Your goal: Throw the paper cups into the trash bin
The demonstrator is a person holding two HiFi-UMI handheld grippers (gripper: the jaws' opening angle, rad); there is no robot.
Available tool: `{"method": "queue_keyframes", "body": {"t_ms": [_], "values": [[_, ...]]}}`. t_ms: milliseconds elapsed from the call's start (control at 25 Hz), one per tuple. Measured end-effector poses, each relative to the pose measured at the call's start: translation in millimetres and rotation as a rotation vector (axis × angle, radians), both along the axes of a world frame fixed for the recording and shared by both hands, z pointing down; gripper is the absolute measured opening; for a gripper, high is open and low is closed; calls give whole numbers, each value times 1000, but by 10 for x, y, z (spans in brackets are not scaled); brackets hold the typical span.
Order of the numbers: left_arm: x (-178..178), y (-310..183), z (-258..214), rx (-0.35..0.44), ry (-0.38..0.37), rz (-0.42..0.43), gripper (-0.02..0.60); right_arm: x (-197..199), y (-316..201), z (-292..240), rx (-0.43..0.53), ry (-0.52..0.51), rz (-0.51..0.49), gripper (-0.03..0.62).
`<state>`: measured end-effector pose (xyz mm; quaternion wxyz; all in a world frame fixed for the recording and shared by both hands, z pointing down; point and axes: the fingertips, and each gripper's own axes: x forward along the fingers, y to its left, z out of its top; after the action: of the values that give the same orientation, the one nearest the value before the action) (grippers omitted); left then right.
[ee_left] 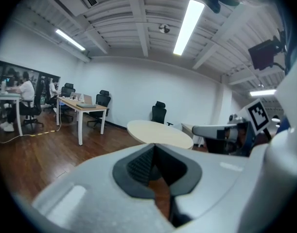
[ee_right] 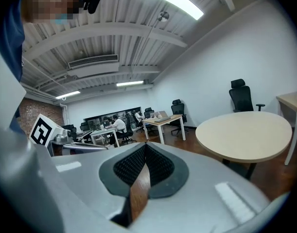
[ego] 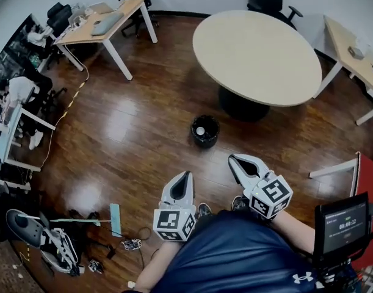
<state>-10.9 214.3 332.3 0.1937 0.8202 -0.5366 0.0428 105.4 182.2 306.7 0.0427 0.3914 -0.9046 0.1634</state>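
Observation:
A black trash bin [ego: 205, 131] stands on the wood floor in front of the round table, with a white paper cup [ego: 200, 130] lying inside it. My left gripper [ego: 186, 174] and right gripper [ego: 232, 159] are held close to my body, a short way nearer than the bin, tips pointing toward it. Both are shut with nothing between the jaws. The left gripper view shows its jaws [ee_left: 154, 147] meeting at the tip, and the right gripper view shows its tips [ee_right: 146, 145] closed too. The bin is hidden in both gripper views.
The round table [ego: 256, 57] on a dark pedestal stands just beyond the bin. A desk [ego: 107, 23] with office chairs is at the far left, another desk [ego: 351, 47] at the right. Cables and clutter [ego: 82, 237] lie on the floor at my left.

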Motion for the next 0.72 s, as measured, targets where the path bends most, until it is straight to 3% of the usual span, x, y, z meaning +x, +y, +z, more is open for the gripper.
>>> {"method": "queue_keyframes", "body": {"t_ms": [720], "values": [[160,-75,-16,10,-43,-50,3,163,-193,26,2,-52,-53,9]]}}
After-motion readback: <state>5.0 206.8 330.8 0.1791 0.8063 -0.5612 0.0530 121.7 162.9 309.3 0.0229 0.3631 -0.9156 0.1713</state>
